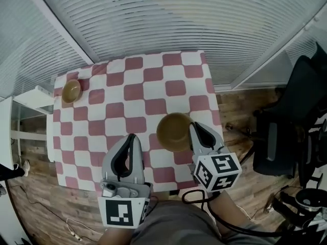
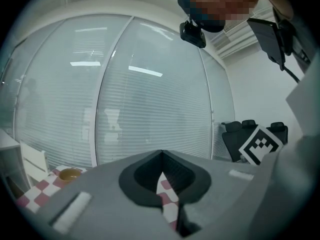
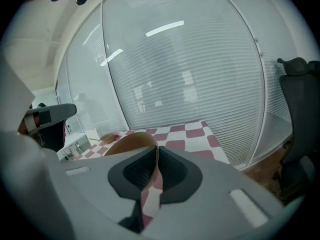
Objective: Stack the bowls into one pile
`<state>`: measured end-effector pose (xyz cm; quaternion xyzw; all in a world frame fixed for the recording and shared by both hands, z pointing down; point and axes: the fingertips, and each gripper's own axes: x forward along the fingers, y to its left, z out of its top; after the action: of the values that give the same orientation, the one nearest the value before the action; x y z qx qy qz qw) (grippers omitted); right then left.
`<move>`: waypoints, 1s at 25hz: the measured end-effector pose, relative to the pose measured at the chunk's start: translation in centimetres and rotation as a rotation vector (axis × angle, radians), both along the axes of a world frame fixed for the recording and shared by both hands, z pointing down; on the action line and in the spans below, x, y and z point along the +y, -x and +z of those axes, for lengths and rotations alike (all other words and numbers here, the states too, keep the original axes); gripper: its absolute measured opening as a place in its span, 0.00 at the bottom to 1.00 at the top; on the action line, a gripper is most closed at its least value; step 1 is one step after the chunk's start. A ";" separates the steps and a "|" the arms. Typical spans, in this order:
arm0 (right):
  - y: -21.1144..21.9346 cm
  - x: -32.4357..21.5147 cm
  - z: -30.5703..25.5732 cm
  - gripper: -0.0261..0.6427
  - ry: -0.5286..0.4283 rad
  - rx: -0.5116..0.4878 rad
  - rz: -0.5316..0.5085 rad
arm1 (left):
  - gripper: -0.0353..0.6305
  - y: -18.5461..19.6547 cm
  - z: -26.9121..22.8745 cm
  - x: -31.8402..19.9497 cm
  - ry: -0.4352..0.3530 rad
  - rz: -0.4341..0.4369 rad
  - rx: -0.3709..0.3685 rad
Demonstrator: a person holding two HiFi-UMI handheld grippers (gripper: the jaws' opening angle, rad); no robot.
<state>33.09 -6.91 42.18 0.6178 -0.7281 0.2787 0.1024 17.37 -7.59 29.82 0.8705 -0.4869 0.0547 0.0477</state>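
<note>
A large tan bowl (image 1: 174, 131) is over the near right part of the red-and-white checked table (image 1: 133, 93). My right gripper (image 1: 193, 130) is shut on its right rim. In the right gripper view the thin rim of the bowl (image 3: 131, 143) runs between the closed jaws of my right gripper (image 3: 156, 157). A smaller tan bowl (image 1: 71, 91) stands alone at the table's far left corner, and shows small in the left gripper view (image 2: 69, 174). My left gripper (image 1: 131, 138) hovers over the near edge, left of the large bowl, shut on nothing (image 2: 161, 170).
A black office chair (image 1: 291, 129) stands on the wood floor right of the table. A white shelf unit (image 1: 29, 102) stands beside the table's left edge. Slatted blinds (image 1: 168, 19) close off the far side. Cables (image 1: 71, 227) lie on the floor near me.
</note>
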 end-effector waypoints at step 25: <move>19.9 6.3 -1.9 0.11 0.042 -0.099 -0.362 | 0.05 19.5 -5.1 15.0 -0.050 -0.395 0.029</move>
<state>13.16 -0.65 40.33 0.4601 -0.8255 0.3009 0.1279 -2.11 7.38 24.70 0.7596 -0.6487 0.0197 0.0430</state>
